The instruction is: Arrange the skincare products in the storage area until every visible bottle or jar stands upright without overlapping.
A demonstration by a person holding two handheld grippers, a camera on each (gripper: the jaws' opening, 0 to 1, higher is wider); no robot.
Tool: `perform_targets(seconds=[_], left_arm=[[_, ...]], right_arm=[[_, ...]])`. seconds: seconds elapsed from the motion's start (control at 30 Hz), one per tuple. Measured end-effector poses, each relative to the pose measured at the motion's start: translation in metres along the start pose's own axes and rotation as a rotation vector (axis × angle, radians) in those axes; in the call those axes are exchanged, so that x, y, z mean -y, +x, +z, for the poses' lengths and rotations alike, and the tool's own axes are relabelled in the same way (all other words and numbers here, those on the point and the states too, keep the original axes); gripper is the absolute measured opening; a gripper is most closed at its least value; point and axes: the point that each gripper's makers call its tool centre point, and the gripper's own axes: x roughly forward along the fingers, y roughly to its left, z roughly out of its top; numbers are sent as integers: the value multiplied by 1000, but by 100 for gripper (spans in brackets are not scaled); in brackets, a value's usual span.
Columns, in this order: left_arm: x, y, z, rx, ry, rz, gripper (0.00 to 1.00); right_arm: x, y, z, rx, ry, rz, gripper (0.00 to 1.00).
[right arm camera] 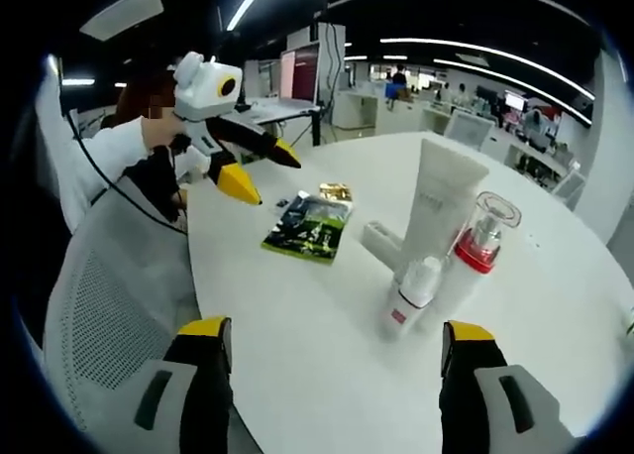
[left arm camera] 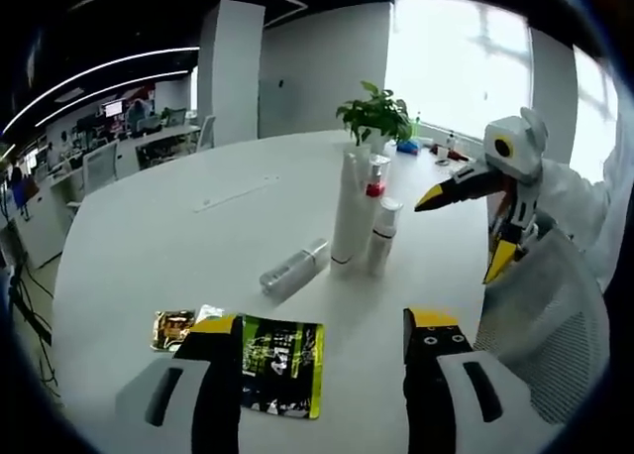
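Note:
A tall white tube (left arm camera: 354, 211) stands on the round white table (left arm camera: 158, 246), with a clear-capped bottle with a red collar (left arm camera: 376, 176) behind it and a small white bottle (left arm camera: 382, 236) beside it, all upright. A silver bottle (left arm camera: 294, 268) lies on its side to their left. My left gripper (left arm camera: 322, 340) is open over the table's near edge. In the right gripper view the tube (right arm camera: 436, 211), red-collared bottle (right arm camera: 480, 241) and small bottle (right arm camera: 416, 295) stand together, and the lying bottle (right arm camera: 381, 244) pokes out behind them. My right gripper (right arm camera: 337, 345) is open, short of the group.
A green-black sachet (left arm camera: 282, 365) and a small gold sachet (left arm camera: 173, 328) lie flat by the left gripper. A potted plant (left arm camera: 376, 117) stands at the far edge. A grey mesh chair (right arm camera: 109, 305) is at the table's side. The right gripper (left arm camera: 466, 231) hangs open above that chair.

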Motion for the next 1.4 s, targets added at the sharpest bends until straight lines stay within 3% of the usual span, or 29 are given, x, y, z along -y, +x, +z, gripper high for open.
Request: perform_targets(seconds=[0.13,0.23,0.33,0.53,0.67,0.87,1.2,1.4], left_arm=[[0,6,2,-5,-9,-16,59],[0,10,4,-5,-13,-24,54],[1,14,4,-9,-7,-33,56],[0,23,5,-11,-3,-48,49],[-3,31,7,-9,97,-46,52],[-4,44,0,-67,125,-66,47],[-5,59,-7,-108,138,-97,47],[-4,71,-4,-113,146,-109,44]], right_arm=[[3,2,1,11,22,-3,95],[6,3,3,29,32,-16,91],[7,3,3,35,51,-12,93],[6,7,-2,12,86,-9,90],[6,7,-2,22,91,-13,87],[8,7,-9,-8,20,-24,90],[14,8,-14,-11,34,-49,93],[14,11,-16,-10,58,-58,92]])
